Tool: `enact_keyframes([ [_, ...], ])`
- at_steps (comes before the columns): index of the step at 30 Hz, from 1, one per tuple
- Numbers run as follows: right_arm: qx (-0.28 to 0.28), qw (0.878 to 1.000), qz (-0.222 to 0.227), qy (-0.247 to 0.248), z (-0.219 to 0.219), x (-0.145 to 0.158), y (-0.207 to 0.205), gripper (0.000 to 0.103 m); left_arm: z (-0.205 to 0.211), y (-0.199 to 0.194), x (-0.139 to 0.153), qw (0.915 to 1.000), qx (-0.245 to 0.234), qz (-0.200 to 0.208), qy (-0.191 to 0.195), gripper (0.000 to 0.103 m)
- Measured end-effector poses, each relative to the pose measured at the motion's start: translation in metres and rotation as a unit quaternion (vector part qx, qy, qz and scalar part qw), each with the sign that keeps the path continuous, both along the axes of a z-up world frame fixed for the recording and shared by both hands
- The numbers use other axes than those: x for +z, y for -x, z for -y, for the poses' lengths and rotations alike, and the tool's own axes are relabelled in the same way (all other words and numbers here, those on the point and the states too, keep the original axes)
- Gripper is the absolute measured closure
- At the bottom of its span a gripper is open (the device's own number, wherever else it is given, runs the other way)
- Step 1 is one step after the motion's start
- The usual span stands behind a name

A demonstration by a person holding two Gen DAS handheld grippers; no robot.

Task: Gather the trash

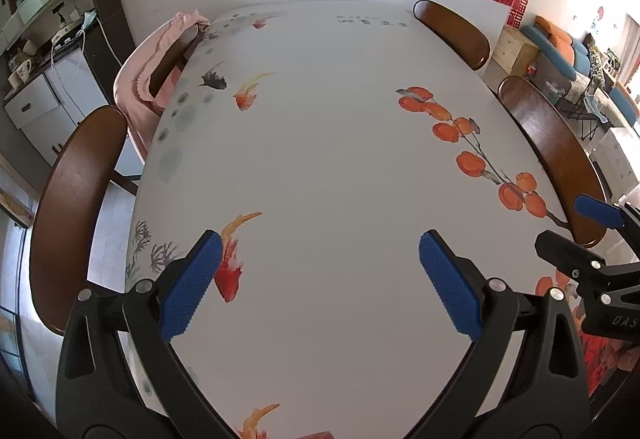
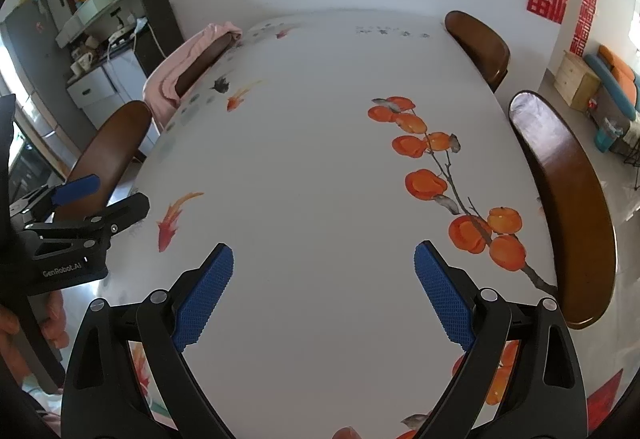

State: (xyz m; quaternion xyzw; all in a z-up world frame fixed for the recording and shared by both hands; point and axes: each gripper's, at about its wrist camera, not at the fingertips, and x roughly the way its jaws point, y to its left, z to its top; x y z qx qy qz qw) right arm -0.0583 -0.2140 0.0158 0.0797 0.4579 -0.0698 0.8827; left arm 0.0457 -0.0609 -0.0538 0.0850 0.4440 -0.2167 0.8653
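A long white table (image 1: 320, 159) printed with goldfish and orange fruit branches fills both views (image 2: 320, 159). I see no loose trash on it. My left gripper (image 1: 320, 255) is open and empty above the near end of the table. My right gripper (image 2: 324, 259) is open and empty beside it. The right gripper also shows at the right edge of the left wrist view (image 1: 600, 235), and the left gripper at the left edge of the right wrist view (image 2: 84, 199).
Brown wooden chairs stand along both long sides (image 1: 76, 207) (image 1: 556, 155) (image 2: 568, 207). A pink cloth (image 1: 156, 59) hangs over the far left chair. Kitchen cabinets (image 1: 44, 99) lie at the left, a sofa (image 1: 560, 43) at the right.
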Motion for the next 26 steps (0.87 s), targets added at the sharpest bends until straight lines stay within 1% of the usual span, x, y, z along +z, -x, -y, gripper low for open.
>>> enact_keyframes([
  [4,-0.006,1.0,-0.002,-0.002,0.004,-0.001,-0.001,0.012,0.005,-0.002,-0.004,0.9999,-0.008,-0.009,-0.004,0.007],
  [10,-0.014,1.0,-0.006,-0.003,0.01,-0.003,-0.001,0.012,0.012,0.0,-0.005,0.9997,-0.02,-0.008,-0.008,0.007],
  [14,-0.019,1.0,-0.007,-0.002,0.012,-0.005,-0.001,0.012,0.017,0.0,-0.008,0.9993,-0.029,-0.021,-0.01,0.007],
  [23,-0.023,1.0,-0.008,-0.002,0.015,-0.005,-0.002,0.012,0.021,0.0,-0.009,0.9988,-0.04,-0.024,-0.008,0.007],
  [26,-0.023,1.0,-0.009,-0.002,0.015,-0.005,-0.002,0.012,0.021,0.001,-0.009,0.9987,-0.045,-0.026,-0.002,0.007],
])
